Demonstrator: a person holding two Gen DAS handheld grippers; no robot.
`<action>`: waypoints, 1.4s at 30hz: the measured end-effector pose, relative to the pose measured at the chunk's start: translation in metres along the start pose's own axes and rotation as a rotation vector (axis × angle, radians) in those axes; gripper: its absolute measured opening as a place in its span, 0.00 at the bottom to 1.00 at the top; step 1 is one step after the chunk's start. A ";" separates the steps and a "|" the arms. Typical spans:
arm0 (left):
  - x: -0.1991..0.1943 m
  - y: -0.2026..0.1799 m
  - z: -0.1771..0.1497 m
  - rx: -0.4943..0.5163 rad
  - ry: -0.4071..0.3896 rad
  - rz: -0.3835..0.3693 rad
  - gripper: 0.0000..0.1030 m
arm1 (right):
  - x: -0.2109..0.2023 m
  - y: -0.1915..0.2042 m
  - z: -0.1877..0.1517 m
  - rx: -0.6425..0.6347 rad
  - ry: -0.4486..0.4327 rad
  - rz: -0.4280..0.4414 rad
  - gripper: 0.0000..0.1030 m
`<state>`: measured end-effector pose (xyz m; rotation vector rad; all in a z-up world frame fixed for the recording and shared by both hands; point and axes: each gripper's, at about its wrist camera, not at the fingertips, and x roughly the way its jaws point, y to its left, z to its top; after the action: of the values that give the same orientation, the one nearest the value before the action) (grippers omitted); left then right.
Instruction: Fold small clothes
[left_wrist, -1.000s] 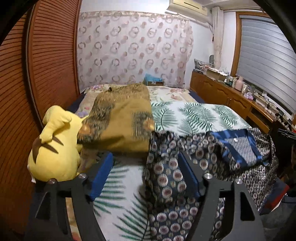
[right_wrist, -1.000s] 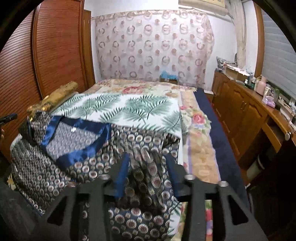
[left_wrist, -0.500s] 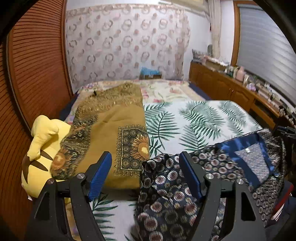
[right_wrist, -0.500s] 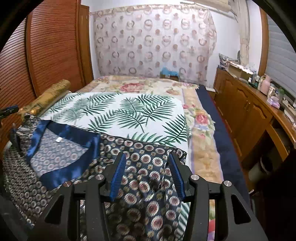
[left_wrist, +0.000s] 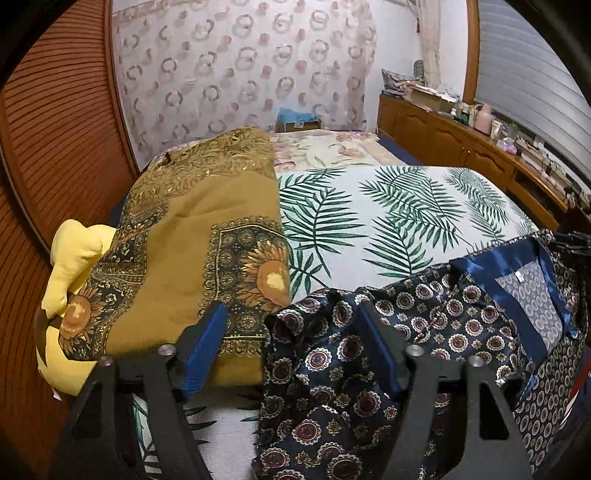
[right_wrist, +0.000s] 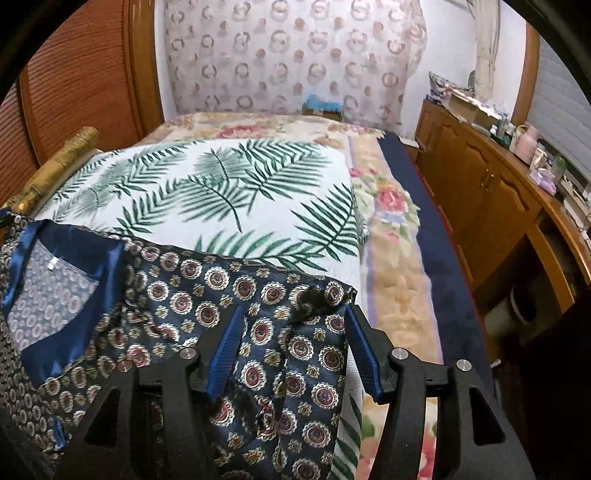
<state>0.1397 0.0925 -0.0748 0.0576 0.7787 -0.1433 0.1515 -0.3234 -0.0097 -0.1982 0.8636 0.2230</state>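
A big bed (right_wrist: 395, 280) fills the room, and on top of it lies a white cover with green palm leaves (left_wrist: 388, 218). Using that leaf cover as the marker, a dark blue shirt with round flower dots (left_wrist: 436, 317) lies spread along its near edge, with its shiny blue collar (left_wrist: 480, 273) open and facing up. The near part of the shirt hangs past the bottom of both views, so its hem is cut off. A small white tag (left_wrist: 519, 275) sits inside the collar, but it is too tiny to read. On the left side of the leaf cover lies a folded mustard cloth with sunflowers (left_wrist: 199, 243), and a yellow plush toy (left_wrist: 72, 258) peeks out from under its far left edge, mostly hidden. The middle and far part of the leaf cover is bare. Past its right edge come a flowery blanket and a dark blue strip, then wooden cabinets (right_wrist: 491, 192) with small, blurry things on top. The left gripper (left_wrist: 290, 347) is at the shirt's left corner with its blue fingers (left_wrist: 205, 347) spread wide; the cloth bunches up between them, and I cannot tell if they touch it. The right gripper (right_wrist: 291, 350) is at the shirt's right corner, its fingers (right_wrist: 226, 350) also apart, with a fold of cloth standing loose between them.
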 end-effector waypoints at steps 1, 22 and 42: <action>0.000 -0.001 0.000 0.006 0.001 -0.001 0.64 | 0.002 0.000 0.000 0.000 0.006 -0.002 0.58; 0.001 -0.019 -0.004 0.067 0.033 -0.065 0.05 | 0.017 0.004 0.002 -0.046 0.016 0.125 0.11; -0.060 0.029 0.110 -0.031 -0.266 0.050 0.03 | -0.066 0.017 0.097 -0.097 -0.331 0.002 0.07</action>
<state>0.1783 0.1162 0.0454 0.0280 0.5130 -0.0891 0.1761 -0.2887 0.1011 -0.2427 0.5248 0.2909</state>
